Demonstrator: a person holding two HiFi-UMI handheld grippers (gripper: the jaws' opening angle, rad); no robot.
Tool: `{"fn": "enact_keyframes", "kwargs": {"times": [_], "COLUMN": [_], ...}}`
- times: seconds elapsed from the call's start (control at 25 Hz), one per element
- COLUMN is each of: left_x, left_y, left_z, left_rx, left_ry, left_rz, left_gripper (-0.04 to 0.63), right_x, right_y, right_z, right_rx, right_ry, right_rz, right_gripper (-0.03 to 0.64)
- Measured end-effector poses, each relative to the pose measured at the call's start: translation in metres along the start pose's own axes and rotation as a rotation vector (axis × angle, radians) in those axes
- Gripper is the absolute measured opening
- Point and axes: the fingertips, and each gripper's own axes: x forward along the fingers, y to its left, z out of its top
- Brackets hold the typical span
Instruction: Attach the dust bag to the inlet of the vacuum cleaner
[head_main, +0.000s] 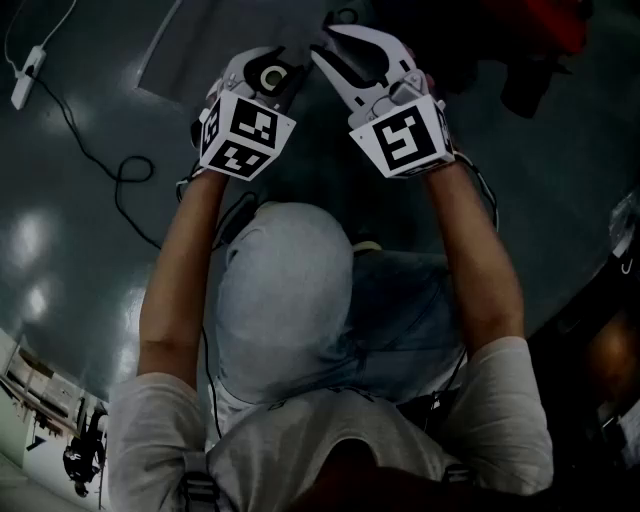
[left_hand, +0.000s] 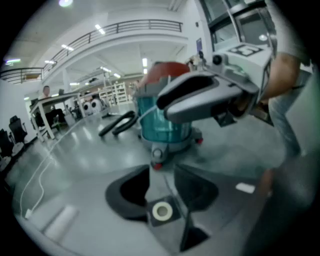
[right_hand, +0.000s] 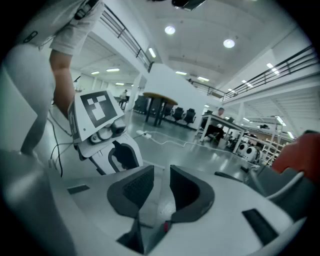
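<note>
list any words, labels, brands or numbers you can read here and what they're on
None can be read.
Marker cube on the left gripper: square pattern, no letters.
Marker cube on the right gripper: the same.
Small white tag on grey beside the left gripper's jaws: too blurred.
Vacuum cleaner: no brand legible.
</note>
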Motion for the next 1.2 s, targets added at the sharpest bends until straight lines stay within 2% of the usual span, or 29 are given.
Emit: {"fn": "enact_keyframes", "kwargs": {"times": [0.2, 0.4, 0.6, 1.04, 1.12, 1.16, 1.2], "left_x": [0.045, 0.074, 0.096, 0.112, 0.111, 0.11, 0.111], "left_y": [-0.015, -0.029, -0.033, -0.03, -0.033, -0.034, -0.036], "left_z": [-0.102, -0.165, -0.192, -0.208, -0.206, -0.206, -0.207], "left_rx": [0.044, 0.069, 0.083, 0.071, 0.085, 0.109, 0.14], "left_ry": [0.174, 0.306, 0.373, 0.411, 0.41, 0.41, 0.41], "left_rz": [-0.038, -0.065, -0.05, -0.064, -0.068, -0.064, -0.055], "left_gripper": [0.176, 0.212, 0.215, 0.212, 0.163, 0.106, 0.012], "right_x": [0.054, 0.086, 0.096, 0.106, 0.105, 0.104, 0.103], "right_y": [0.047, 0.085, 0.1, 0.123, 0.122, 0.122, 0.122], "right_z": [-0.077, -0.131, -0.167, -0.198, -0.202, -0.204, -0.206], "right_rx": [-0.086, -0.156, -0.176, -0.22, -0.245, -0.261, -0.281], "right_ry": [0.125, 0.219, 0.279, 0.339, 0.347, 0.351, 0.355], "right_rz": [0.122, 0.211, 0.238, 0.286, 0.285, 0.283, 0.281], "right_gripper": [0.107, 0.123, 0.129, 0.129, 0.129, 0.129, 0.129]}}
